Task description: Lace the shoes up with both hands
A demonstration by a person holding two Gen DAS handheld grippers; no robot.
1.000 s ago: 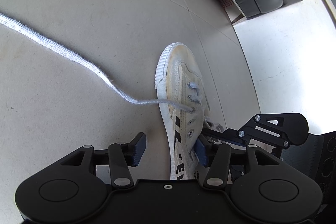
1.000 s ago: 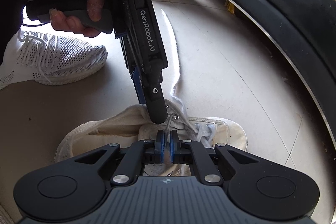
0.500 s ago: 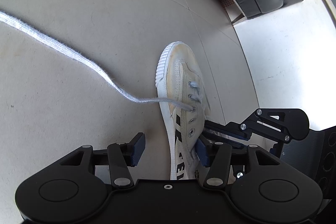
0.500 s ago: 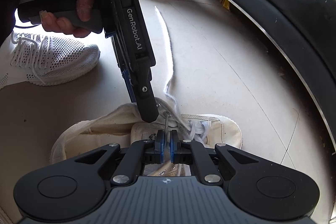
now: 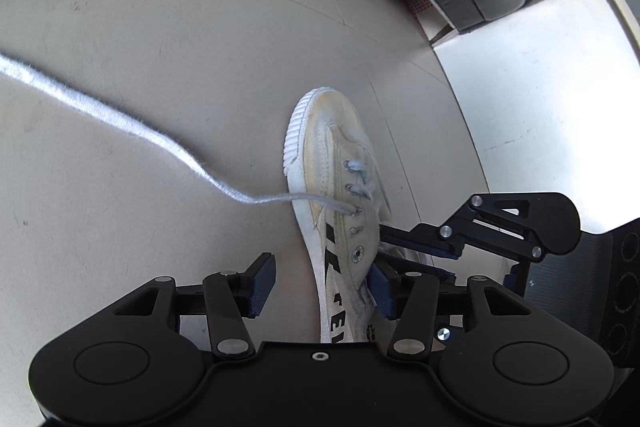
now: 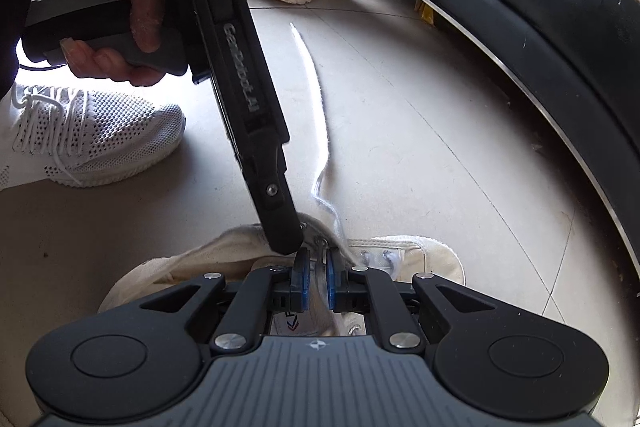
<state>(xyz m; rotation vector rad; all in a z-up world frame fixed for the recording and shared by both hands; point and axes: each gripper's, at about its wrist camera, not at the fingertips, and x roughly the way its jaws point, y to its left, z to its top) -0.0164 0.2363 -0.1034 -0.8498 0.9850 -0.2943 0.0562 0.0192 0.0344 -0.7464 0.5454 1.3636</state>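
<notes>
Left tongs (image 5: 318, 285), closing, straddle the shoe's (image 5: 340, 187) side; right tongs (image 6: 316, 277), opening slightly, flank its lace (image 6: 320, 263).

The left gripper (image 5: 320, 285) is pointing steeply downward, its jaws closing from a middling gap — one blue pad (image 5: 262, 285) is standing free. The left hand (image 6: 108, 7) is wrapping its dark handle, thumb across the top. The right gripper (image 6: 316, 281) is also angling downward, its jaws nearly together and opening slightly, blue pads (image 6: 302, 283) showing a narrow gap.
</notes>
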